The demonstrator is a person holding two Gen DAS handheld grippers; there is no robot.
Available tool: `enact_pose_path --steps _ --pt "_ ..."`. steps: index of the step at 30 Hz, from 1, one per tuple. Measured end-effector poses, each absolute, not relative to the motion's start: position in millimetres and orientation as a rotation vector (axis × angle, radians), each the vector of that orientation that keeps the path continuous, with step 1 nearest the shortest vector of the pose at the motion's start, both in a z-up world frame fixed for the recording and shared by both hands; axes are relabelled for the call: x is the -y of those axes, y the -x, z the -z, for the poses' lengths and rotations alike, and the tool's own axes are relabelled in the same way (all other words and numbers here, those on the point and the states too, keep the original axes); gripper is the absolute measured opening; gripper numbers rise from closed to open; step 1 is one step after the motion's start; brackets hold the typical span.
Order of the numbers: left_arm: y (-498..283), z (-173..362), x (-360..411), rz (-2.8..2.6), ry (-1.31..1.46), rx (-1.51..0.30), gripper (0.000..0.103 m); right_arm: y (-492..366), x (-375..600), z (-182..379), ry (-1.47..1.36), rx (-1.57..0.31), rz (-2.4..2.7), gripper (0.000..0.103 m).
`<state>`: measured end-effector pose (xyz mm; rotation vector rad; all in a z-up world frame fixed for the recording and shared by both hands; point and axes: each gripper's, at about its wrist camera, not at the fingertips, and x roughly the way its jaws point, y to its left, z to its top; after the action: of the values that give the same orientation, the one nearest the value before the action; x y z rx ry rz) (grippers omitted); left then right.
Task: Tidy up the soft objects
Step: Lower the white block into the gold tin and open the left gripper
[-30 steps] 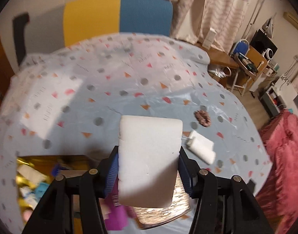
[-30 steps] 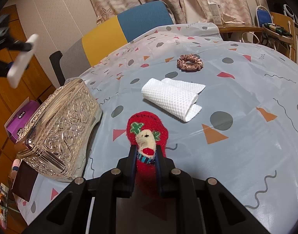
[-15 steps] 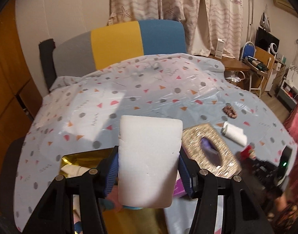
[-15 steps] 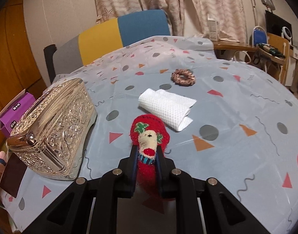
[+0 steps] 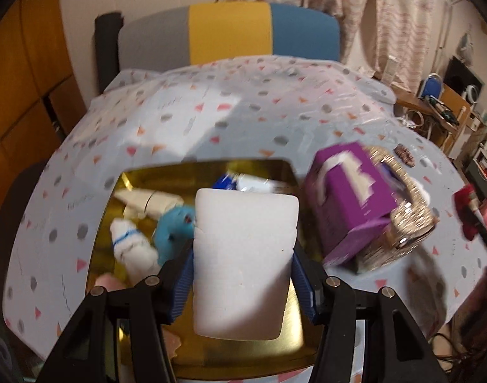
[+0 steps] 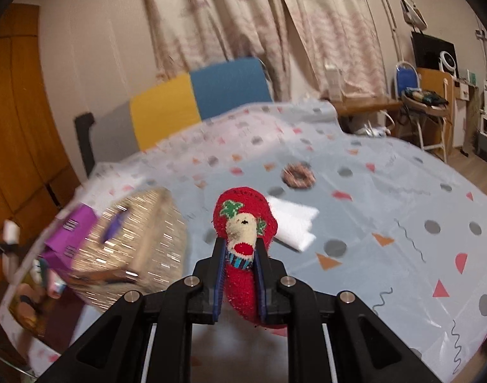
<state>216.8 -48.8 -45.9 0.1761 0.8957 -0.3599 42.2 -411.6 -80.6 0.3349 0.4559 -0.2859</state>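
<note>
Left gripper point(image 5: 243, 274) fingers clamped on white sponge point(image 5: 245, 255), hanging over gold tray point(image 5: 208, 172) at the near left edge of the surface point(image 5: 211, 118). Tray already crowded: rolled sock point(image 5: 131, 245), blue plush point(image 5: 176, 226). Risk: sponge released off-centre bounces off the pile or over the near rim

Right gripper point(image 6: 240, 274) fingers pinched on red sock point(image 6: 243, 233), lifted near the surface's middle. Thin grip on limp fabric, could slip out. Tissue box point(image 6: 128, 249) stands in the way to the tray, a low swing clips it

Towel point(image 6: 294, 226) and scrunchie point(image 6: 299, 175) further back, not yet sorted
</note>
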Motion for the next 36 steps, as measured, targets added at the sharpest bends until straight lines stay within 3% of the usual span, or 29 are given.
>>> enact_pose_path --steps 21,22,25,32,36 --pt "-240 125 -11 0.222 -0.144 -1.041 0.058 -24 352 18 -0.319 -0.325 0.172 0.015" --pt "-240 129 -13 0.214 -0.144 -1.044 0.06 -23 353 19 -0.322 -0.33 0.178 0.015" --pt "-241 134 -24 0.204 -0.09 -1.057 0.084 -22 351 19 -0.33 -0.339 0.175 0.015" --pt "-215 116 -52 0.205 0.035 -0.96 0.094 -28 325 10 -0.305 -0.347 0.104 0.015" --pt "-196 112 -63 0.2 0.048 -0.925 0.094 -38 303 4 -0.302 -0.353 0.042 0.015"
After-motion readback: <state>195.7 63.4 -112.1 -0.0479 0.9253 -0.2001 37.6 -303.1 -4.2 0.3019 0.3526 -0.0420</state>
